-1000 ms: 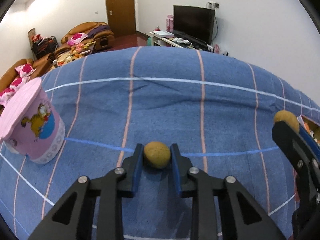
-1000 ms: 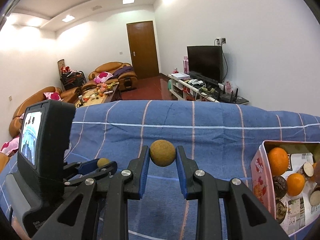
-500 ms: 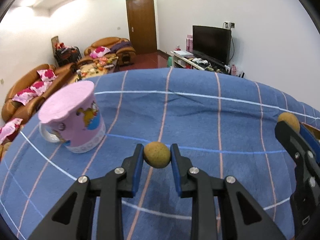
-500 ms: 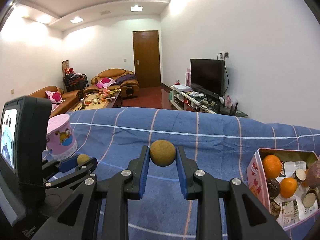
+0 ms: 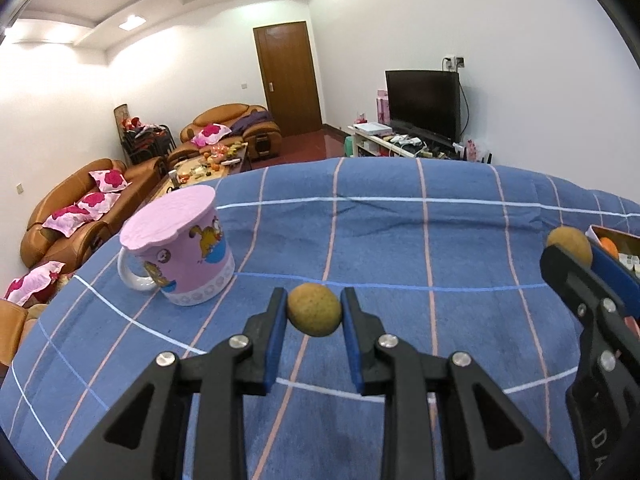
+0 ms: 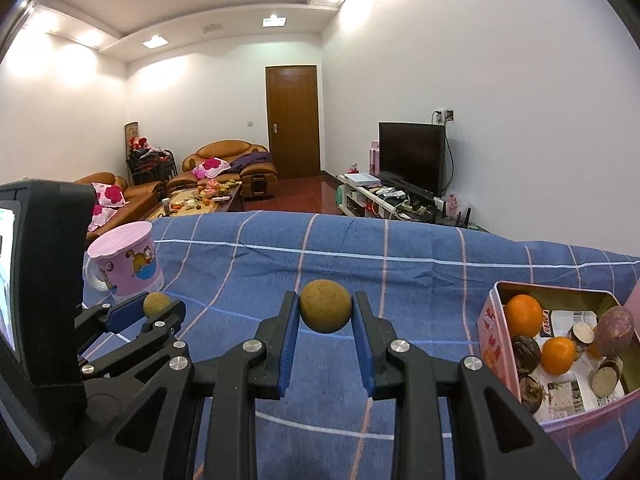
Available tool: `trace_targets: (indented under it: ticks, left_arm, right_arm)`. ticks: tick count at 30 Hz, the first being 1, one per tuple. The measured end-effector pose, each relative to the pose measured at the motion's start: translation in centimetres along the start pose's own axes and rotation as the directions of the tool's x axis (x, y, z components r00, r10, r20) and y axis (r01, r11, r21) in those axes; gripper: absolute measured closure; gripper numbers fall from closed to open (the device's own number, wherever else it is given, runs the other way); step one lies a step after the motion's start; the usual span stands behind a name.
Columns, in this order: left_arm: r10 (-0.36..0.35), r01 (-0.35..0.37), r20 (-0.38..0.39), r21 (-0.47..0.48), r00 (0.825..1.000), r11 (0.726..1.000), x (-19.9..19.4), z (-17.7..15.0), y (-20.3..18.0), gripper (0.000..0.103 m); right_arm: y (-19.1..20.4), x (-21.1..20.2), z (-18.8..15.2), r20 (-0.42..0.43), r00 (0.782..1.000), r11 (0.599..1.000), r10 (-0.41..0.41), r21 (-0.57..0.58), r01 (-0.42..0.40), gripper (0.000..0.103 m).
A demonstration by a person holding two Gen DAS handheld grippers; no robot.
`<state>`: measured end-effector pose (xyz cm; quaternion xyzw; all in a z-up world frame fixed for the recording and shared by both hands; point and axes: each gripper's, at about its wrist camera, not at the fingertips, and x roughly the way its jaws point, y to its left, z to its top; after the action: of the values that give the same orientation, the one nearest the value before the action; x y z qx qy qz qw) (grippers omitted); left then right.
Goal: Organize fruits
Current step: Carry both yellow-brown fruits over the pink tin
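- A blue checked cloth point(image 5: 400, 248) is seen spread across the whole work surface, crossed by white, pink and light-blue lines, with a living room visible beyond its far edge.
- A television point(image 6: 412, 156) is seen dark on its stand against the right wall, and brown sofas point(image 5: 80, 208) with pink cushions are lined up on the left.
- A pink tin point(image 6: 494, 344) is shown open at the right of the right wrist view, resting on the cloth; 2 oranges point(image 6: 522, 316), several dark round fruits and some printed paper can be made out inside it.
- A pink cartoon mug point(image 5: 180, 256) is stood upright on the cloth at the left, covered by a pink lid, its white handle turned to the left.
- The left gripper point(image 5: 314, 312) is held above the cloth, and a small brownish-yellow fruit point(image 5: 315, 309) is pinched between its blue pads, clear of the cloth, just to the right of the mug.
- The right gripper point(image 6: 326, 308) is held level with it, nearer the tin, and a round tan fruit point(image 6: 325, 306) is clamped between its blue pads, off the cloth.
- Each gripper is caught at the edge of the other's view, well apart, fruit at the tip.
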<state>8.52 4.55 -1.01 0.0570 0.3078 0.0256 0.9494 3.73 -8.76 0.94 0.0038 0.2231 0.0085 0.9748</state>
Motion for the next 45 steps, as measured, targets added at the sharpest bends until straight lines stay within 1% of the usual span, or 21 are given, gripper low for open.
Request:
trace_targets:
  ticks: [8, 18, 27, 34, 45]
  left_arm:
    - [-0.006, 0.007, 0.018, -0.013, 1.0, 1.0, -1.1, -0.7, -0.4, 0.074]
    - [-0.014, 0.015, 0.036, -0.039, 0.999, 0.999, -2.7, -1.7, -0.3, 0.074]
    - [-0.021, 0.023, 0.032, -0.062, 0.999, 0.998, -3.3, -2.3, -0.6, 0.074]
    - [-0.03, 0.032, 0.044, -0.037, 0.999, 0.999, -4.3, -2.7, -2.1, 0.074]
    - [-0.067, 0.068, 0.039, -0.011, 0.997, 0.998, -5.3, -2.9, -5.3, 0.074]
  right_arm:
    - [-0.4, -0.5, -0.2, 0.002, 1.0, 1.0, 0.001, -0.005, -0.001, 0.074]
    - [-0.6, -2.2, -1.0, 0.008, 1.0, 1.0, -0.002, -0.022, 0.002, 0.074]
    - [-1.3, -3.7, -1.7, 0.013, 1.0, 0.999, 0.003, -0.04, -0.002, 0.074]
    - [-2.5, -4.9, -2.2, 0.013, 1.0, 0.999, 0.001, -0.051, 0.0, 0.075]
    - [-6.4, -7.0, -3.1, 0.012, 1.0, 0.999, -0.028, -0.037, 0.028, 0.075]
